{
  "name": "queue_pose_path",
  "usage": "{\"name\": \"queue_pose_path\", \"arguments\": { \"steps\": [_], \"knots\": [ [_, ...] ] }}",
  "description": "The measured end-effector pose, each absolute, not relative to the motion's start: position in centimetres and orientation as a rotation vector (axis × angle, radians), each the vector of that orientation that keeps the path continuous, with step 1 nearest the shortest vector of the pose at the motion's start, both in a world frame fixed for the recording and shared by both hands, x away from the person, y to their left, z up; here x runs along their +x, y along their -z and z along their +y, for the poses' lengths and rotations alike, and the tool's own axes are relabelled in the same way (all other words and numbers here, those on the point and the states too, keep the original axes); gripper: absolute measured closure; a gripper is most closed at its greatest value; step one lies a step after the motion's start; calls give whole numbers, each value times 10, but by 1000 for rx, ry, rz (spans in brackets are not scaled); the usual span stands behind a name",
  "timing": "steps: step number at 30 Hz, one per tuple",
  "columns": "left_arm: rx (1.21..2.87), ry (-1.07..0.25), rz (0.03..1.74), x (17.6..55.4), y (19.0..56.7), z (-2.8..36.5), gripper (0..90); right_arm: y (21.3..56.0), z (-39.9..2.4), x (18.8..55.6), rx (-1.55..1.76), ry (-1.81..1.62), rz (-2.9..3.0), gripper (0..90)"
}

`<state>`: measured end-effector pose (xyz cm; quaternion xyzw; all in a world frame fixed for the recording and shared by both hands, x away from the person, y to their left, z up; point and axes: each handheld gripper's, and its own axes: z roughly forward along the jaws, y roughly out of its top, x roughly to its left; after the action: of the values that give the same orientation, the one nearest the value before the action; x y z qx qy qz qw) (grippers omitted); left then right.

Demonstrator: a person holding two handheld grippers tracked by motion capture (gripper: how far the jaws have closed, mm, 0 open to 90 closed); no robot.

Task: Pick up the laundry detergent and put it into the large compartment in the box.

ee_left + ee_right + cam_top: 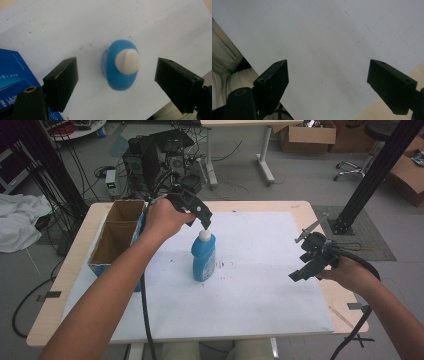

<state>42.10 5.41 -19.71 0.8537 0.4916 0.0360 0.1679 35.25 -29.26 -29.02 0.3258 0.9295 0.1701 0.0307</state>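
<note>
A blue bottle [204, 257] with a white cap [204, 235] stands upright on the white sheet [260, 270] near the table's middle. My left gripper [200, 215] hangs just above the cap, pointing down. In the left gripper view its jaws stand wide apart on either side of the bottle [120, 66], well clear of it and of the cap [127, 61]; my left gripper [116, 82] is open. My right gripper [305, 267] hovers over the sheet's right part, away from the bottle. In the right gripper view my right gripper [328, 87] is open with bare sheet between the jaws.
A cardboard box [117, 232] with blue sides and two open compartments stands at the table's left, close to my left forearm; its blue side [12, 75] shows in the left gripper view. The table's wooden edge [345, 305] runs along the right. Cables and equipment crowd the floor behind.
</note>
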Motion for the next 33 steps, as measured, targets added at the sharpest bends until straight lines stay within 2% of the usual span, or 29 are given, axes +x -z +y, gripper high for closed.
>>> {"name": "queue_pose_path", "arguments": {
  "steps": [33],
  "knots": [
    [2484,-94,1403,426,235,29,194,296,-293,355,1014,-516,2877,173]
  ]
}}
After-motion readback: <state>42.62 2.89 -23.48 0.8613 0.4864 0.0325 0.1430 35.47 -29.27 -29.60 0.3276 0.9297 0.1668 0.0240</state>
